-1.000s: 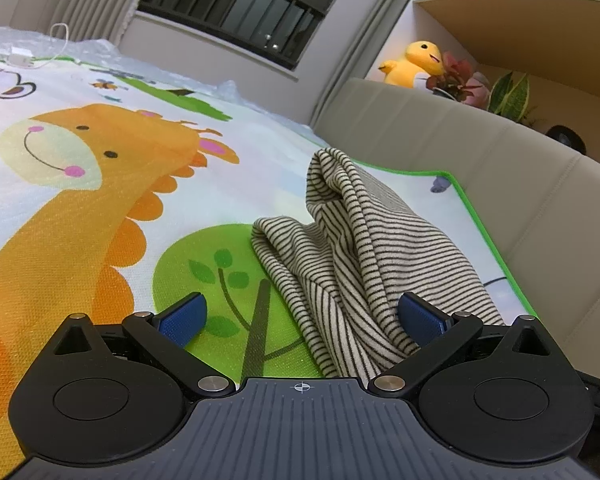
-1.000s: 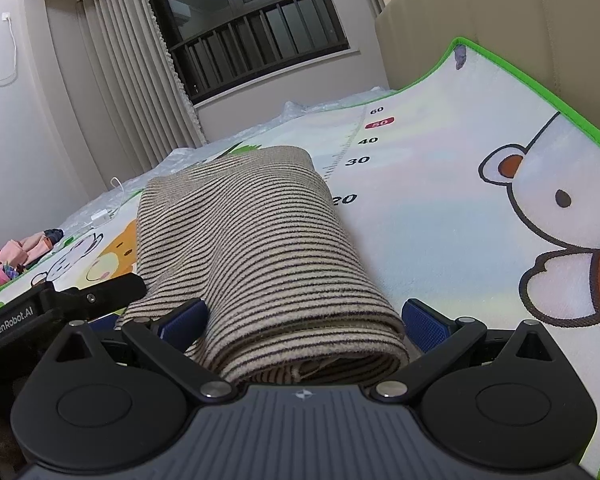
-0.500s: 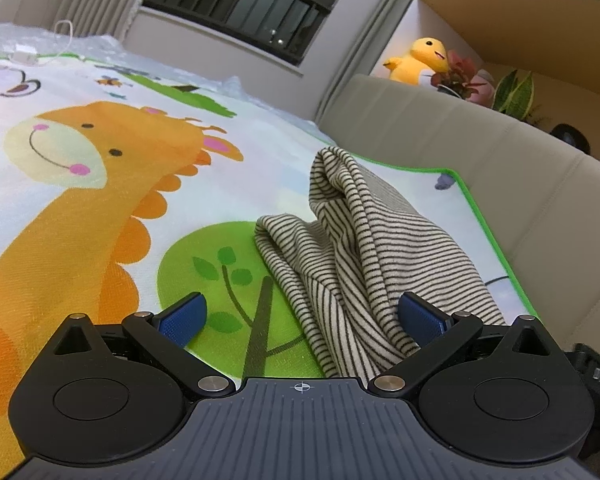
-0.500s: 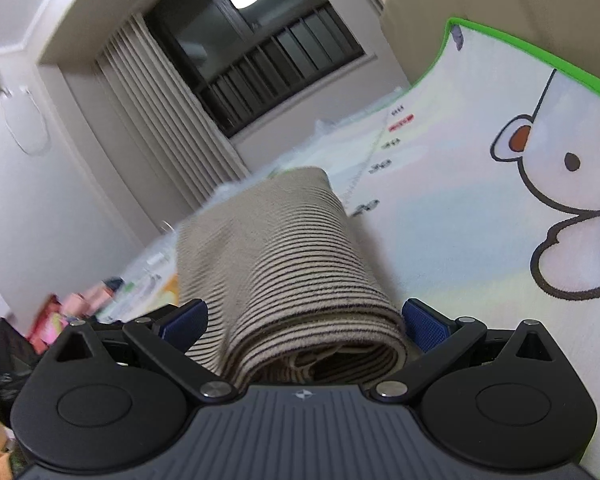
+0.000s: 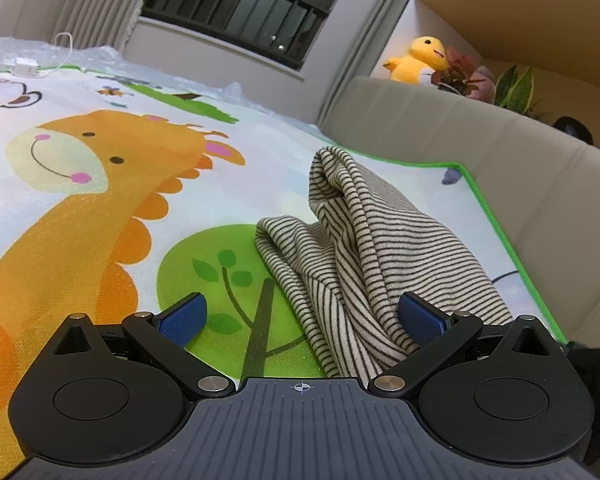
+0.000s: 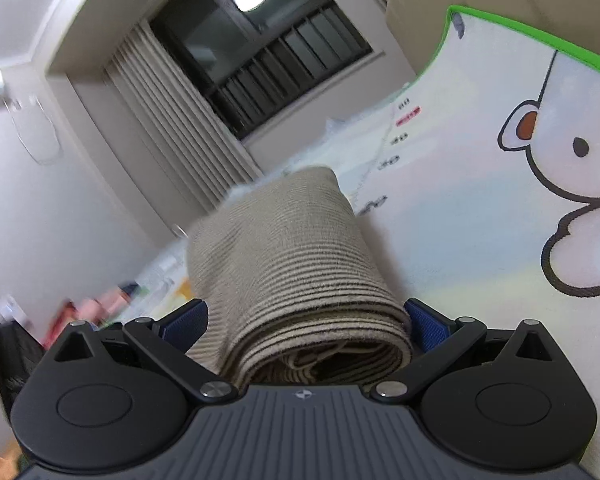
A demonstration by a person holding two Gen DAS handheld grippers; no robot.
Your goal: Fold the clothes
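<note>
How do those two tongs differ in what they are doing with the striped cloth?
The left tongs gape wide over the play mat, with the striped garment only against the right pad; the right tongs have a thick folded bundle of it filling the whole gap. The left view looks level across the mat; the right view is tilted. Both are black with blue pads and open.

My left gripper (image 5: 300, 316) sits low and close to level, its two blue-padded fingers (image 5: 182, 316) spread wide. The right-hand pad (image 5: 420, 316) touches cloth; the left-hand one touches nothing. My right gripper (image 6: 306, 320) is tipped upward and rolled to one side, so its view slants. Its fingers are also spread wide, one blue pad (image 6: 186, 320) on each side of a roll of cloth that fills the gap between them. The far part of its view is blurred.
</note>
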